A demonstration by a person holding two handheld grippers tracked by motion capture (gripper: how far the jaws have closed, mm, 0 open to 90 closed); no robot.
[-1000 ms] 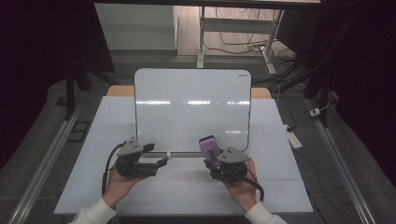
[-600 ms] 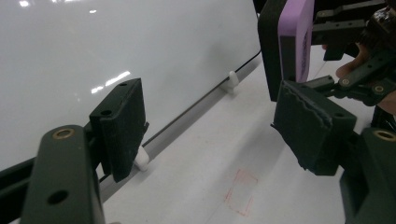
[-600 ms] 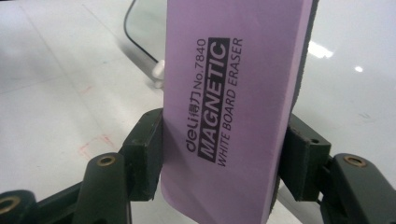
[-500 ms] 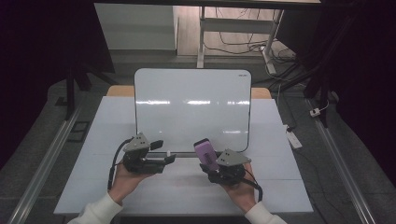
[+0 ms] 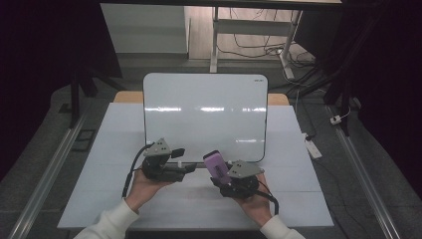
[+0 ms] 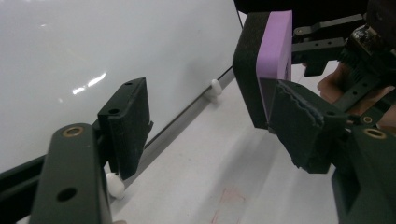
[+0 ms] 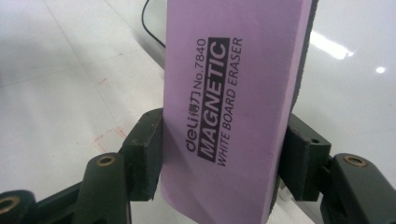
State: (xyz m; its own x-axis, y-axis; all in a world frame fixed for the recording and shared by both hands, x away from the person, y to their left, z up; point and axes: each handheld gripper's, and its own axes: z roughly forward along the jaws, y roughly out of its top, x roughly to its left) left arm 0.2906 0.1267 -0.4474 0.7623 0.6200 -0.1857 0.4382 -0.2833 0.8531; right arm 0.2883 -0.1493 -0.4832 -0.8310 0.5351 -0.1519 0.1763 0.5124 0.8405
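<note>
White table [image 5: 298, 199] runs across the room, its surface pale and glossy. On it, toward the far side, a whiteboard [image 5: 205, 114] lies flat with rounded corners, ceiling lights mirrored on its face. Its near edge sits on small white feet [image 6: 215, 87], seen close in the left gripper view.

Two hands come in from the near side, white sleeves at the wrists. Left hand [image 5: 144, 186] holds the left gripper [image 5: 185, 160] just near of the board's near edge, pointing right. Its jaws stand apart with nothing between them; in the left gripper view the board edge and table show through the gap.

Right hand [image 5: 254, 204] holds the right gripper [image 5: 222, 175] near centre, right of the left one and close to it. Its jaws are clamped on a purple eraser [image 5: 217, 166], pads [image 7: 147, 154] pressing both long sides. The eraser stands tilted, rising up and to the left over the table, just near of the board's near edge. Print reads "MAGNETIC WHITE BOARD ERASER". A dark felt layer [image 6: 244, 65] backs the purple body.

Faint red marks [image 6: 229, 200] on the table below the left gripper.
</note>
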